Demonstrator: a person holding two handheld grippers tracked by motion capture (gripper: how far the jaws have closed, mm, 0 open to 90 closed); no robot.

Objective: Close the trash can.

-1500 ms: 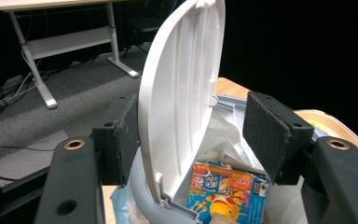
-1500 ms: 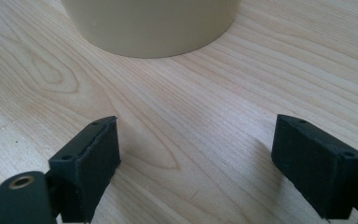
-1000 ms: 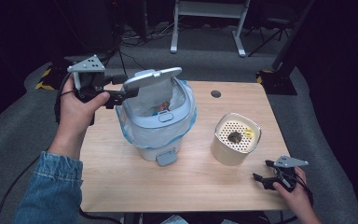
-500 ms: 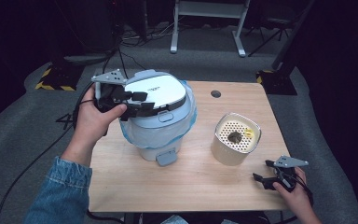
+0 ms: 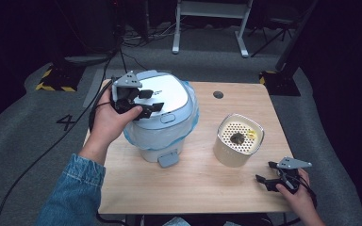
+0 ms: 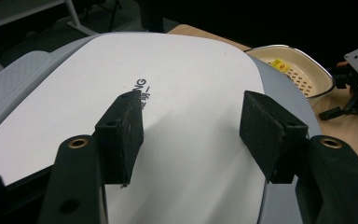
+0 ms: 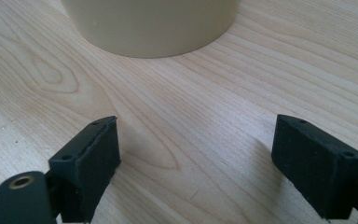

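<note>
Pedal bin [image 5: 162,120] stands on the left half of the counter [image 5: 202,186], blue liner bag bunched around its rim. Its white lid [image 5: 162,96] lies flat down on the body; judged from that, the closing step looks done or all but done.

Left gripper [image 5: 143,104] sits over the lid's left part, held in the person's left hand [image 5: 108,117]. In the left gripper view its 2 fingers [image 6: 121,135] stand apart above the white lid surface with nothing between them; they have just been opening a little after a brief closing. No pinch on the lid now, more a press or a hover close over it; contact cannot be told.

Right gripper [image 5: 271,181] rests low at the counter's front right corner, fingers [image 7: 91,158] spread, only bare wood between them. The cream perforated container [image 5: 239,139] stands just ahead of it, untouched, something small and dark inside.

Left to do, by my reading: lift the left gripper clear of the lid.
</note>
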